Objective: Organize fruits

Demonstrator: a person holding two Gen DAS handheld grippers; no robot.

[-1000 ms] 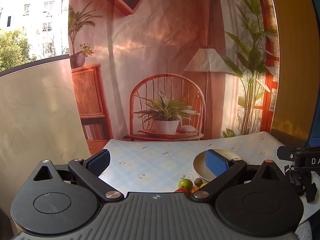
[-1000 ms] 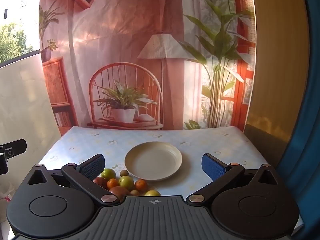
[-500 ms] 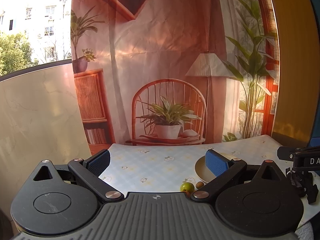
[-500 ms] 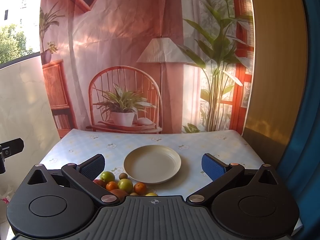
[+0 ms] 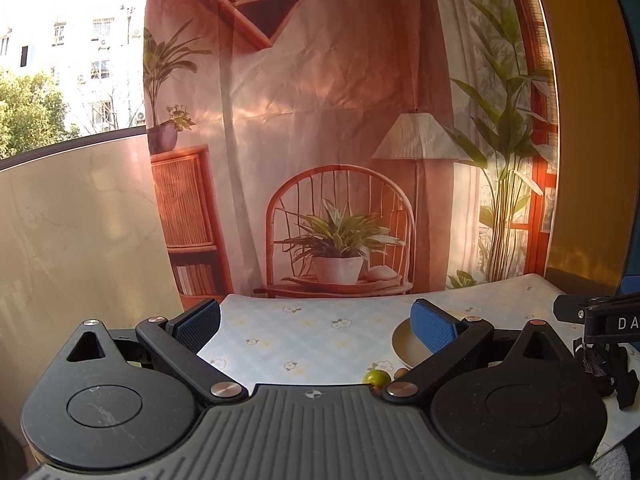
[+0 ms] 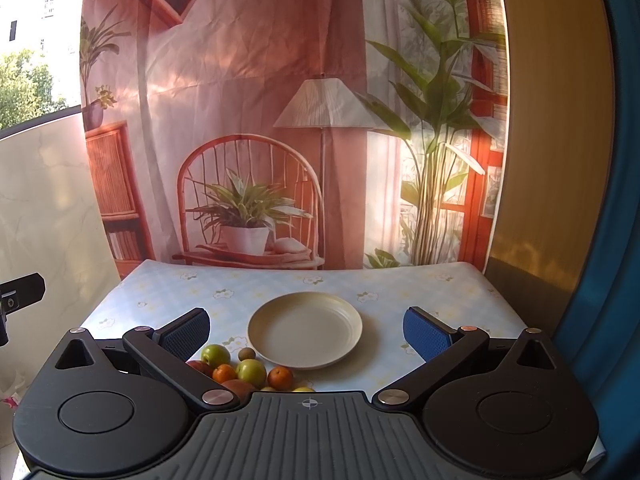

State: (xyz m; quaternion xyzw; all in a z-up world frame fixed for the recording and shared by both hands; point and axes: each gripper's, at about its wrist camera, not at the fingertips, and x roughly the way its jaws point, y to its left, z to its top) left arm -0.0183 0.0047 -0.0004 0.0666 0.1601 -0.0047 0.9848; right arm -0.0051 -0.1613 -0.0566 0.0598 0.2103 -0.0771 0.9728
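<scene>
No fruit had been moved: the plate [image 6: 305,330] was found bare, the fruits [image 6: 248,372] heaped beside it. Left gripper [image 5: 316,320] and right gripper [image 6: 306,330] were held apart, empty.

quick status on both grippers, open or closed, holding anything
left gripper: open, holding nothing, above the tablecloth.
right gripper: open, holding nothing, with the empty plate ahead between its fingers.

Wide-spread left tongs [image 5: 316,322] above table [image 5: 312,344]
</scene>
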